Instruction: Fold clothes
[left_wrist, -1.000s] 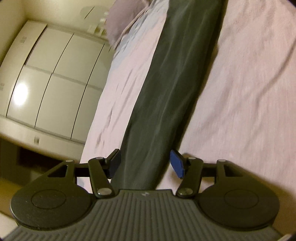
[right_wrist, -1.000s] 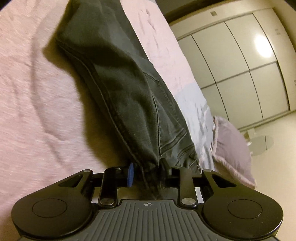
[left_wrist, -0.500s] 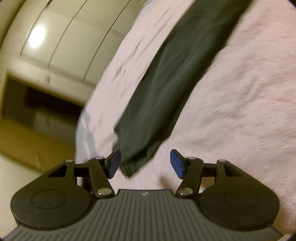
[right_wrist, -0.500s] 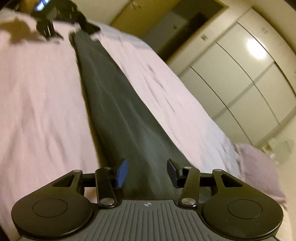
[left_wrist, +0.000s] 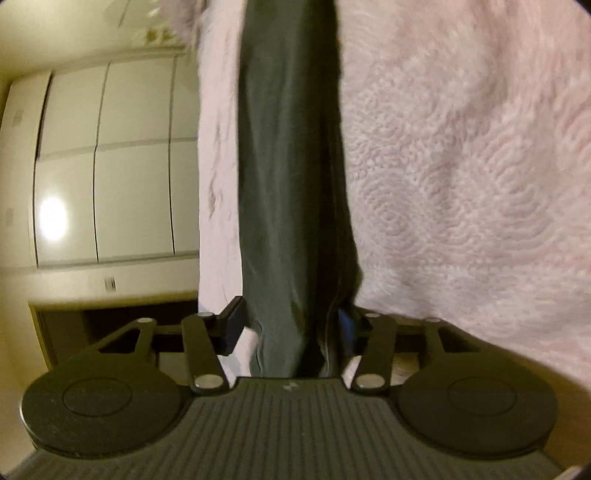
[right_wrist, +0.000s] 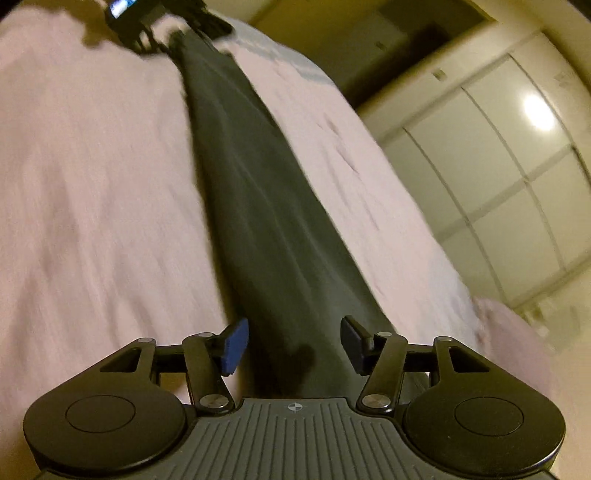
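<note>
Trousers (left_wrist: 291, 177) stretched flat along bed (left_wrist: 461, 184). My left gripper (left_wrist: 290, 328) jaws closing over hem end, not yet pinched; right gripper (right_wrist: 291, 343) jaws opening, released, straddling other end. Seat hem deep before lifting.

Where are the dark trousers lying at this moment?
The trousers lie stretched lengthwise on the pink bedspread. In both wrist views they run up the middle, with one end between the left tongs and the wardrobe to the side.
</note>
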